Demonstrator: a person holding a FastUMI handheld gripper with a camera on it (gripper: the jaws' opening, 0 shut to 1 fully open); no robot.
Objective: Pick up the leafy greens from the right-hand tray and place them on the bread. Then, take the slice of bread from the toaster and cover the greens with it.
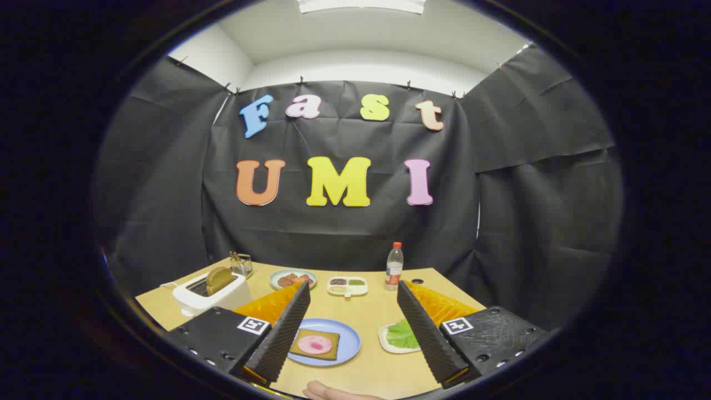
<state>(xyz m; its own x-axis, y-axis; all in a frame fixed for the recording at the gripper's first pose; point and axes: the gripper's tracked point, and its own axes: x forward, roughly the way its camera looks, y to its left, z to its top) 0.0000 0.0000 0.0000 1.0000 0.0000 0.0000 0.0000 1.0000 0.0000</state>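
Note:
My gripper hangs open above the near part of the wooden table, with nothing between its fingers. Between the fingers, close to the left one, lies a blue plate holding a slice of bread topped with a pink round of meat. The leafy greens rest on a small white tray, partly hidden behind the right finger. Beyond the left finger stands a white toaster with a brown bread slice sticking up from its slot.
At the back of the table stand a small wire holder, a light blue plate of reddish food, a divided white condiment dish and a clear bottle with a red cap. A person's hand shows at the near table edge.

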